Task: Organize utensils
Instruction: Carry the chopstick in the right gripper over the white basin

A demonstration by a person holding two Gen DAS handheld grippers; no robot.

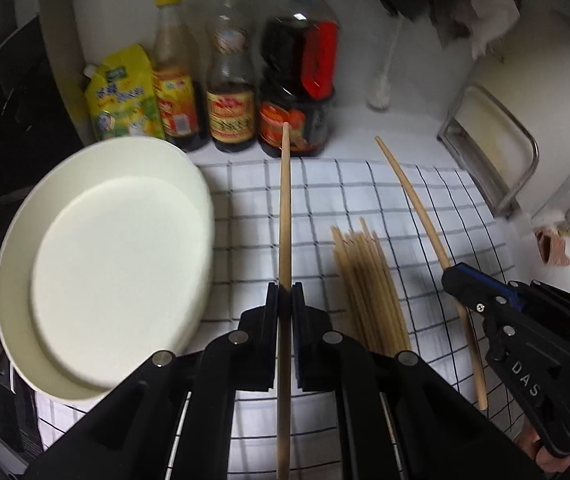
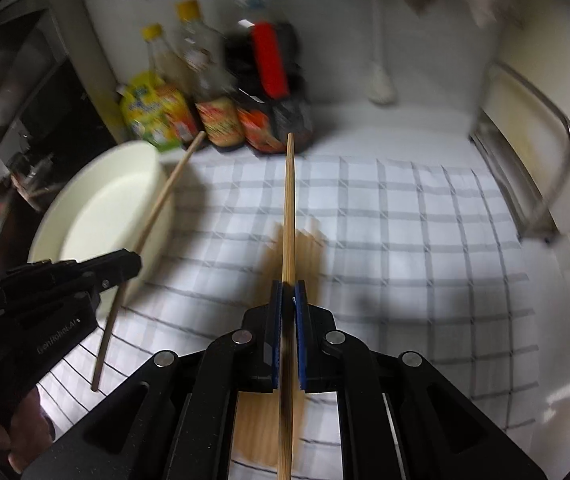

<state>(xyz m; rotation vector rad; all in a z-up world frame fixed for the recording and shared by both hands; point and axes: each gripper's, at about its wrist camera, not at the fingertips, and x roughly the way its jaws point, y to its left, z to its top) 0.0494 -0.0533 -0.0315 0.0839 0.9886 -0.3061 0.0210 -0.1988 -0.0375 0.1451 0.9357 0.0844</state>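
Nearest, the left gripper is clenched on one wooden chopstick pointing toward 12 o'clock, and the right gripper likewise pinches its own chopstick near mid-length. Both sticks look light, stiff and smooth, likely to pivot unless held near the middle. Beyond, the bundle of chopsticks lies on the checked cloth at 1 o'clock, the white dish at 10 o'clock, sauce bottles farthest.
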